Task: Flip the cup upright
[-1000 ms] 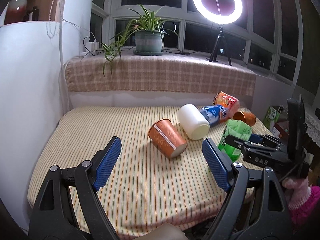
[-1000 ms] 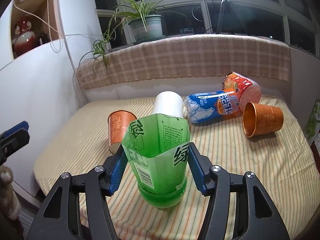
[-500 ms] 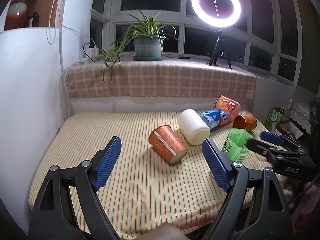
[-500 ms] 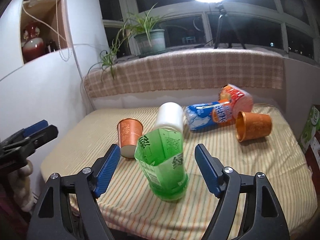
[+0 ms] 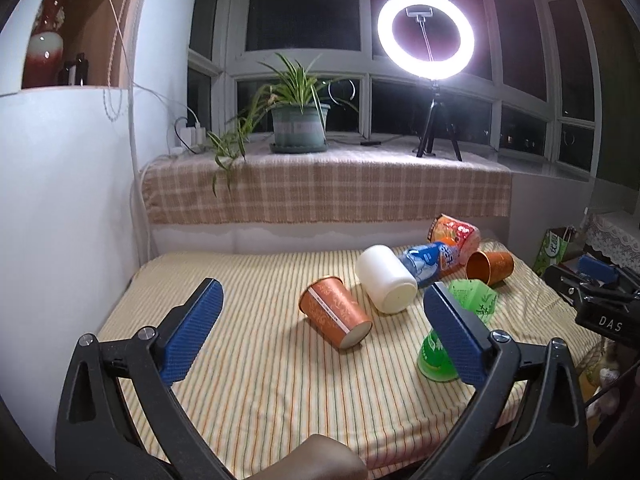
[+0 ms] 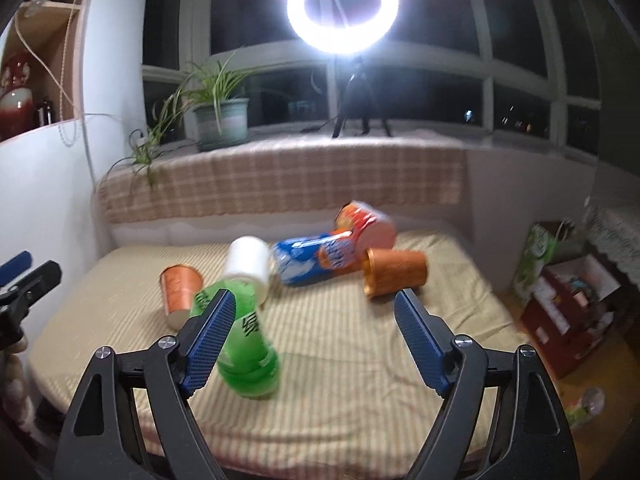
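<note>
Standing on its base near the front edge of the bed (image 5: 248,380), the green cup (image 6: 250,354) looks tilted in the lower left of the right wrist view, and this picture is blurred, so I cannot tell if it is steady or tipping. The right gripper (image 6: 316,338) is wide open and holds nothing; its left finger is in front of the cup, and whether they touch I cannot tell. The left gripper (image 5: 320,330) is also wide open and empty, low in its own view, with the cup partly hidden behind its right finger.

The main risk, in my judgement, is that the green cup falls again. The bed is soft and striped cloth gives under a narrow base, so a small push from a finger could tip it. It is also close to the front edge, so it could roll off the bed.

Other cups lie on their side in the middle of both views: an orange paper cup (image 5: 335,318), a white cup (image 5: 386,278), a blue one (image 5: 430,258), a red printed one (image 5: 456,232) and a copper cup (image 5: 490,267). They lie close together, some touching, so reaching for one may push its neighbours and make them roll.
</note>
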Available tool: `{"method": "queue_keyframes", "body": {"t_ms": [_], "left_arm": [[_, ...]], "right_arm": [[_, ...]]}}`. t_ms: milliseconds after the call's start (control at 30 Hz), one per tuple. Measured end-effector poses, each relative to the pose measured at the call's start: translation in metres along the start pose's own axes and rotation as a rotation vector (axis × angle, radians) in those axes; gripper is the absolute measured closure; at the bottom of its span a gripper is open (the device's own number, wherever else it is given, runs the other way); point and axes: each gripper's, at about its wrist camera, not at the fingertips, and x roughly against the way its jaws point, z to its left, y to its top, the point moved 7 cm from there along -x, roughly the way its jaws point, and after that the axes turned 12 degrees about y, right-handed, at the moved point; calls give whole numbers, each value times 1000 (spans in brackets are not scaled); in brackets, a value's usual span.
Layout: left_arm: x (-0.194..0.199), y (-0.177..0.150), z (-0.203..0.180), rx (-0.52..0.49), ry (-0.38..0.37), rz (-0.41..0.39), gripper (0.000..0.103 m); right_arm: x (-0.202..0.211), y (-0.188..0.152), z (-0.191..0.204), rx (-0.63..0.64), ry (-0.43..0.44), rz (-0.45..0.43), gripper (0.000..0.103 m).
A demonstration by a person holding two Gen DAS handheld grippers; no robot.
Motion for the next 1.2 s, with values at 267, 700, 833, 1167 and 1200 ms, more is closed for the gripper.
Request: {"method": "queue_keyframes", "body": {"t_ms": [267,700,833,1167,1200], "left_arm": [[17,6,5,-8,34,-47,0],[23,7,8,-9,45,-53,0],[23,6,9,-8,48,-53,0],[18,5,13,-11,56,-39,0],[17,5,12,-13,57,-38,0]], "right_arm": [[13,13,0,9,-35,-46,20],[23,18,3,23,-54,-85,19],[23,18,3,22,-53,-85,19],[22,17,2,18,-55,-82,19],[21,17,2,16,-56,-82,18]]}}
